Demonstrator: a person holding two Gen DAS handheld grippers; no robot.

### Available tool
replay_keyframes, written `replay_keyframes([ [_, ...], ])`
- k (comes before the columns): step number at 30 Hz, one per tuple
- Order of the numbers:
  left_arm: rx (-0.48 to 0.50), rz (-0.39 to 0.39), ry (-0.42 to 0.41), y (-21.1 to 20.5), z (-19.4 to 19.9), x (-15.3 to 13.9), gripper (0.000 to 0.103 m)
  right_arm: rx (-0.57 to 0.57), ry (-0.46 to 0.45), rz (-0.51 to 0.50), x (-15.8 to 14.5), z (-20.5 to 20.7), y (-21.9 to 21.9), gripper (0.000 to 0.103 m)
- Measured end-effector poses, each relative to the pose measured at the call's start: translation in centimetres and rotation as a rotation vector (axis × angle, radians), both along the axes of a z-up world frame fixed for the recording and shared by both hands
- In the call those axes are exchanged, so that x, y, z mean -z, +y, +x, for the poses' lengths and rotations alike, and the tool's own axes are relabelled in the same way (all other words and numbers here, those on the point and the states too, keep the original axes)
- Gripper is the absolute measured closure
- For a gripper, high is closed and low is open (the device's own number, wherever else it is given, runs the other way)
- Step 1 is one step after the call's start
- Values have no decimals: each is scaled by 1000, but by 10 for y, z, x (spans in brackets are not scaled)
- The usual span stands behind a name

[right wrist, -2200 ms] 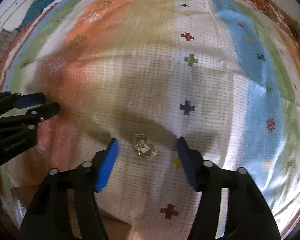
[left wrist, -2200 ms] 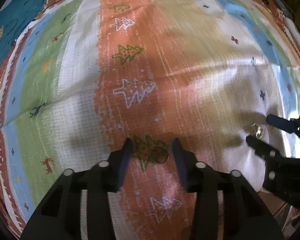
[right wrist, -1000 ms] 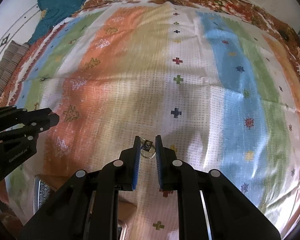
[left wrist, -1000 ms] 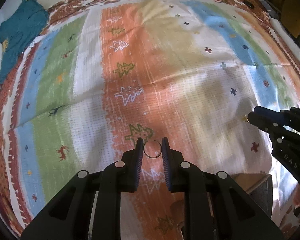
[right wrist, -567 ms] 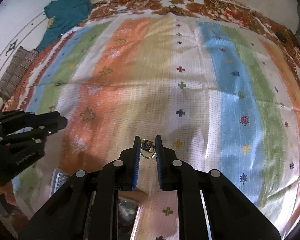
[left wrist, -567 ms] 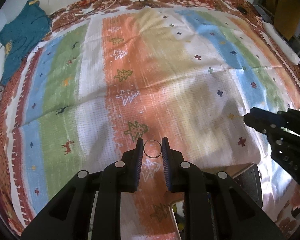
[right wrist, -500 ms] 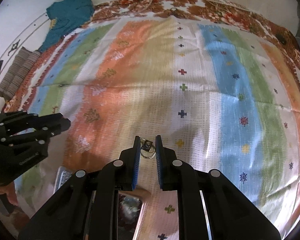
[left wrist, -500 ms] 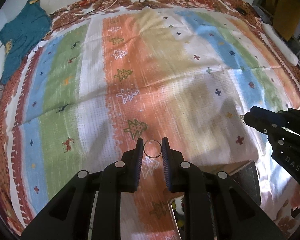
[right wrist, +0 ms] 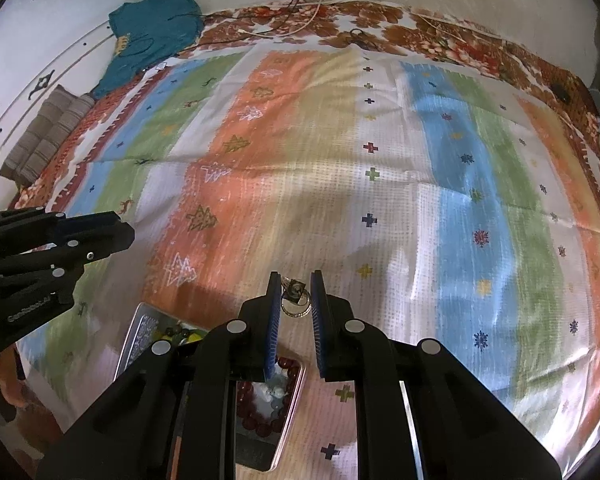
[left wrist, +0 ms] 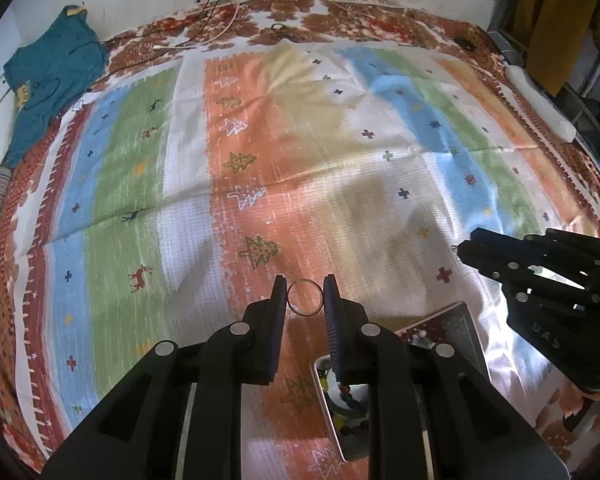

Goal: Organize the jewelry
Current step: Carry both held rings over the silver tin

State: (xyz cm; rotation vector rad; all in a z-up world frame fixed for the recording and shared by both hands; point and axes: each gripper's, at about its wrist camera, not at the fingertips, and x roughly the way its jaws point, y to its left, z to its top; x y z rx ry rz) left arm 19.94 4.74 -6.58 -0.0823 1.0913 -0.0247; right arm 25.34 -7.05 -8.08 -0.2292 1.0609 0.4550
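Currently the left gripper [left wrist: 305, 300] pinches a thin ring [left wrist: 305, 298] between its pads, lower centre of frame, above the striped cloth [left wrist: 236, 128]. Right gripper [right wrist: 296, 294] is clamped narrow on a small ring w/ a dark square setting [right wrist: 296, 295]; setting detail too blurred to read. Metal tray [right wrist: 138, 338] sits at frame bottom, largely hidden behind the gripper bodies; dark red beads [right wrist: 256, 412] partly visible inside, other contents unclear. Teal garment [right wrist: 152, 26] upper left, cut off by fisheye edge.
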Motion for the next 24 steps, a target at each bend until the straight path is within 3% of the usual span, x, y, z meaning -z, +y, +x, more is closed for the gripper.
replay_keyframes([
  [24, 65, -40, -87, -25, -49, -29, 85, -79, -19, 29, -18, -54, -2, 87],
])
